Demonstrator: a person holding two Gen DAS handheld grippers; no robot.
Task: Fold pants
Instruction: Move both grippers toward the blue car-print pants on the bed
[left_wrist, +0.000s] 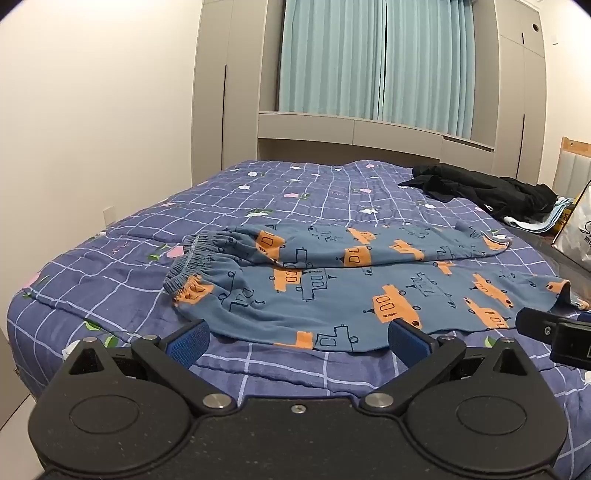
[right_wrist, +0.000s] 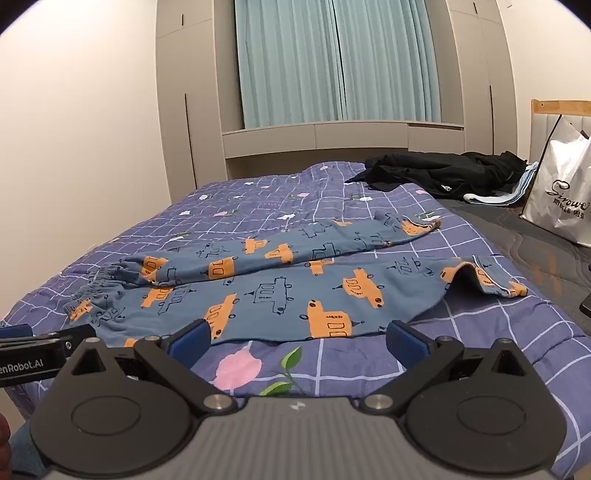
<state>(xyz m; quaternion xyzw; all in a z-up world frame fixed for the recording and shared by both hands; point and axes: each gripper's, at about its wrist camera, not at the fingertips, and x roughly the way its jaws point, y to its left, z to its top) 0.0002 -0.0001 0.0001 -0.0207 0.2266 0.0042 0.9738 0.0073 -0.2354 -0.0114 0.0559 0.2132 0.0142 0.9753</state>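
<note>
Blue pants with orange car prints lie spread on the bed, elastic waistband at the left, two legs running right. The near leg's cuff is turned up at the right end. My left gripper is open and empty at the pants' near edge, close to the waist end. My right gripper is open and empty just in front of the near leg's edge; the pants fill the middle of its view. Each gripper shows at the edge of the other's view.
The bed has a purple checked quilt with flowers. Black clothes lie at the far right of the bed. A white shopping bag stands at the right by the headboard. Grey cabinets and teal curtains are behind.
</note>
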